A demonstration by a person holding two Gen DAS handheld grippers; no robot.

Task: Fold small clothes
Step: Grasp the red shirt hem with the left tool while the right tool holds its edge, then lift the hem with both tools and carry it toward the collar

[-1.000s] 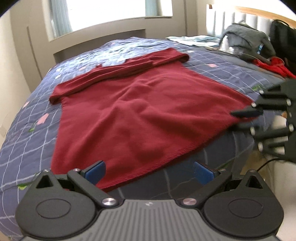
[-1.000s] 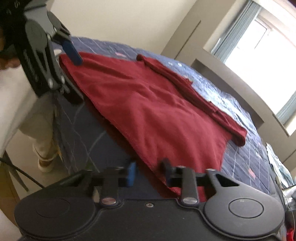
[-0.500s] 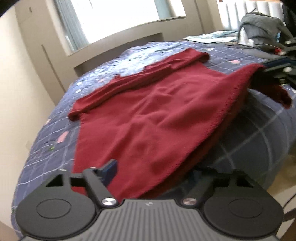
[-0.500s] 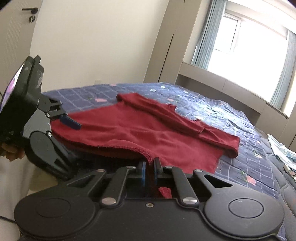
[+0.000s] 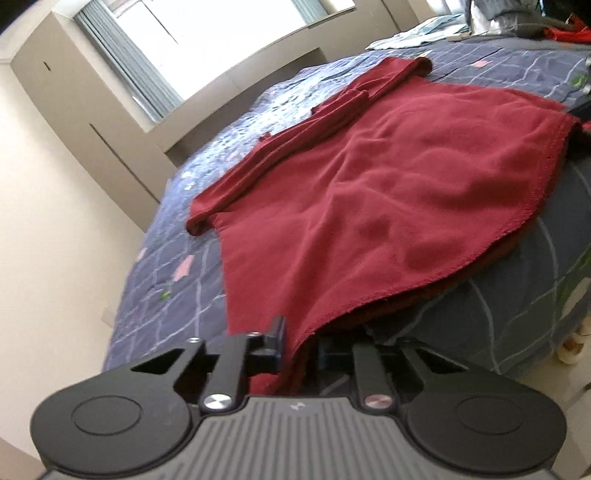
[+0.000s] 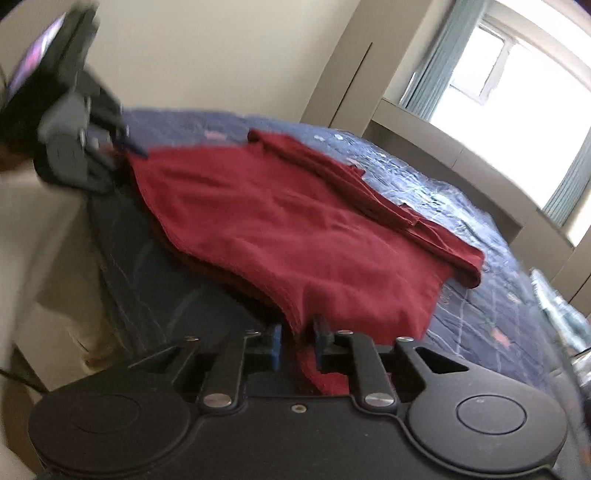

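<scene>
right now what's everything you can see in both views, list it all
red garment: one, dark red, spread flat on the bed, sleeves folded across its far end, near hem at the bed's edge
bed cover: one, blue-grey with a pale grid and small pink patches, over the whole bed
window: one, bright, blue-grey curtains, behind the bed
pile of clothes: one heap, grey and red, far corner of the bed, blurred
left hand-held gripper: one, black with blue pads, jaws closing on a near hem corner
right hand-held gripper: one, black with blue pads, jaws opening, the other hem corner between them
</scene>
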